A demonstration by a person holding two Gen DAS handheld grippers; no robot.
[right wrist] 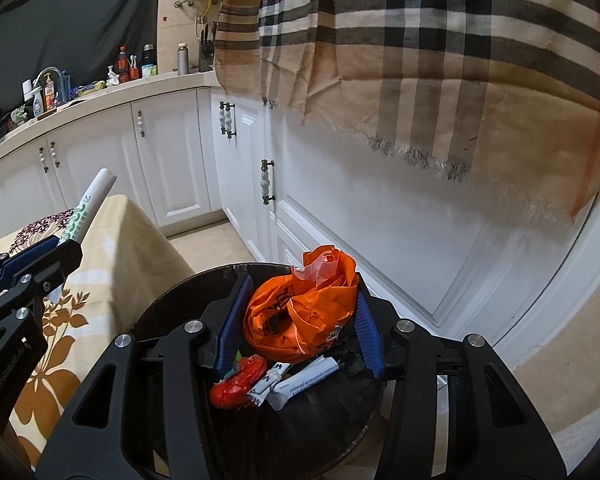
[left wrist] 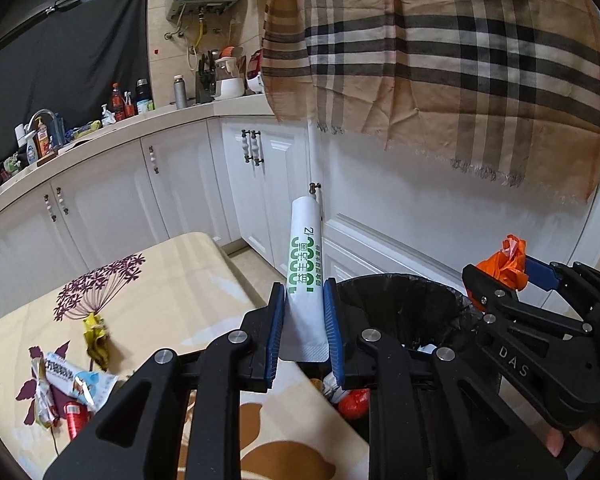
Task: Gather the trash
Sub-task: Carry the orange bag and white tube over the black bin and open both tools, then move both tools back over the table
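Two grippers hover at a black-lined trash bin [right wrist: 172, 304] beside the table [left wrist: 188, 280]. The left gripper [left wrist: 305, 312] clamps a white sachet [left wrist: 305, 264] with green print; the right gripper [right wrist: 300, 320] squeezes a crumpled orange plastic bag [right wrist: 300, 312] above wrappers [right wrist: 300, 380] in the bin.

- Bin [right wrist: 172, 308] sits on the floor right against the worktop's [left wrist: 172, 280] edge, cabinets [right wrist: 172, 160] behind both.
- Left tongs [left wrist: 303, 320] over the worktop edge, sachet [left wrist: 305, 272] clamped between them, sticking up toward 12 o'clock.
- Right tongs [right wrist: 300, 320] over the bin at the left tongs' 3 o'clock, crumpled bag [right wrist: 300, 312] between them.
- Wrappers [left wrist: 72, 380] lie on the worktop at the left tongs' 9 o'clock.
- More trash [right wrist: 260, 384] is inside the bin, under the bag.
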